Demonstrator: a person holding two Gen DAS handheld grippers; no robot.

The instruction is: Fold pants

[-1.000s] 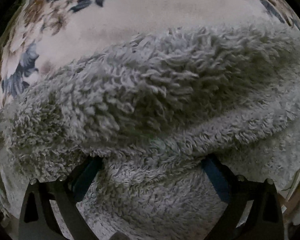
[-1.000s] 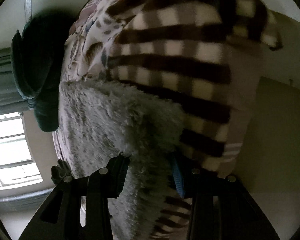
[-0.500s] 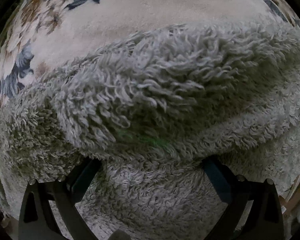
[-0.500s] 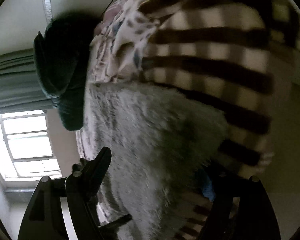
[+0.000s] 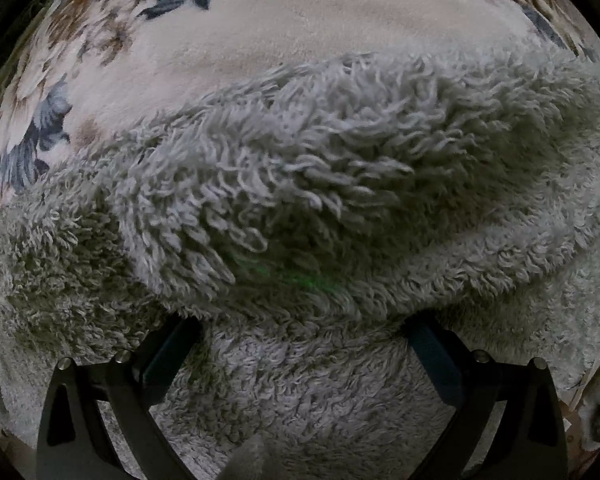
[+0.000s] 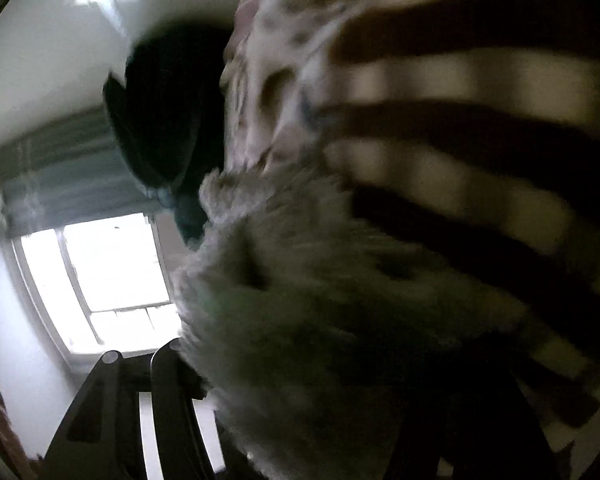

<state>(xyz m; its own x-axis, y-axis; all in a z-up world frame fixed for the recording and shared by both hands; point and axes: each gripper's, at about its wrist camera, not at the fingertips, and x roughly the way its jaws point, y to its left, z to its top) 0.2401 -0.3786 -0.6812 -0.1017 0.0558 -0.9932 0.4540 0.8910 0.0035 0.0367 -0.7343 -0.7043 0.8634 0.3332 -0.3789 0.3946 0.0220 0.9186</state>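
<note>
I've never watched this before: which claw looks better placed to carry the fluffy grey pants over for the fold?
Probably the left. The left claw sits steady, fingers spread around a thick roll of the pants on the floral blanket. The right-wrist view is blurred mid-swing.

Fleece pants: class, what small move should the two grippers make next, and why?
Probably bring the right gripper down and lay its lifted part of the fleece pants onto the rest. The left gripper straddles a bunched fold lying on the floral blanket, so it seems able to anchor it.
</note>
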